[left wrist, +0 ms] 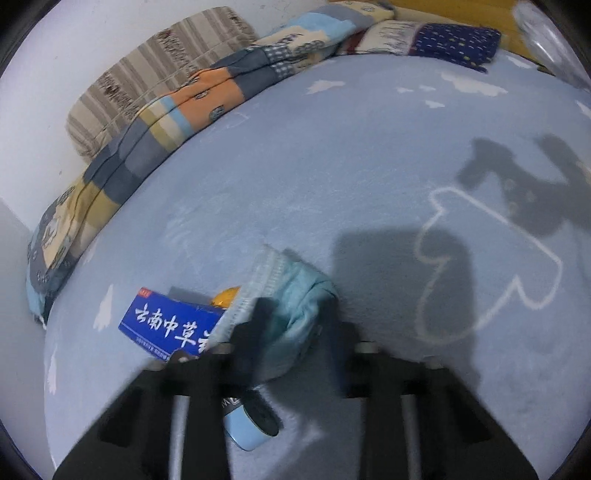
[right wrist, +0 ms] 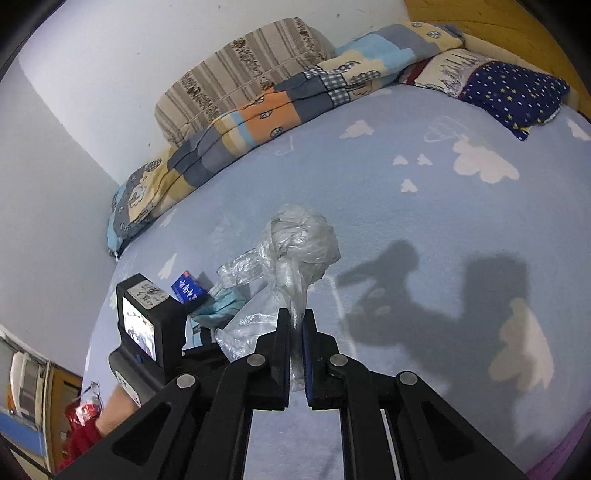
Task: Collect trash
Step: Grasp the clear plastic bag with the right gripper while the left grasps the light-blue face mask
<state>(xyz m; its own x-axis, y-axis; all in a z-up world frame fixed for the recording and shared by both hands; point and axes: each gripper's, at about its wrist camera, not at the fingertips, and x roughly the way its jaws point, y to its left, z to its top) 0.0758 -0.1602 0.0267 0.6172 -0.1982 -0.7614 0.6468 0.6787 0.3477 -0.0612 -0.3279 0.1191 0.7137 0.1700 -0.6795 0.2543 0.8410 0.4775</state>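
Observation:
On the light blue bed sheet [left wrist: 314,177] lies a pale blue face mask [left wrist: 291,295]. My left gripper [left wrist: 295,310] has its fingers on either side of the mask, closed around it; motion blur hides the grip. A blue box with white Chinese letters [left wrist: 170,321] lies just left of the mask, an orange item [left wrist: 225,295] behind it, and a small blue and black cylinder [left wrist: 251,424] below. My right gripper [right wrist: 295,321] is shut on a clear plastic bag [right wrist: 299,243] and holds it up above the sheet. The mask [right wrist: 221,306] and box [right wrist: 188,288] also show in the right wrist view, beside the left gripper's camera unit [right wrist: 147,321].
A folded patchwork quilt [left wrist: 147,140] and a striped pillow [left wrist: 147,74] lie along the white wall. A navy star-print cushion [right wrist: 513,96] lies at the bed's far right. A wooden headboard [right wrist: 498,22] stands behind it. Red packaging [right wrist: 81,417] shows at lower left.

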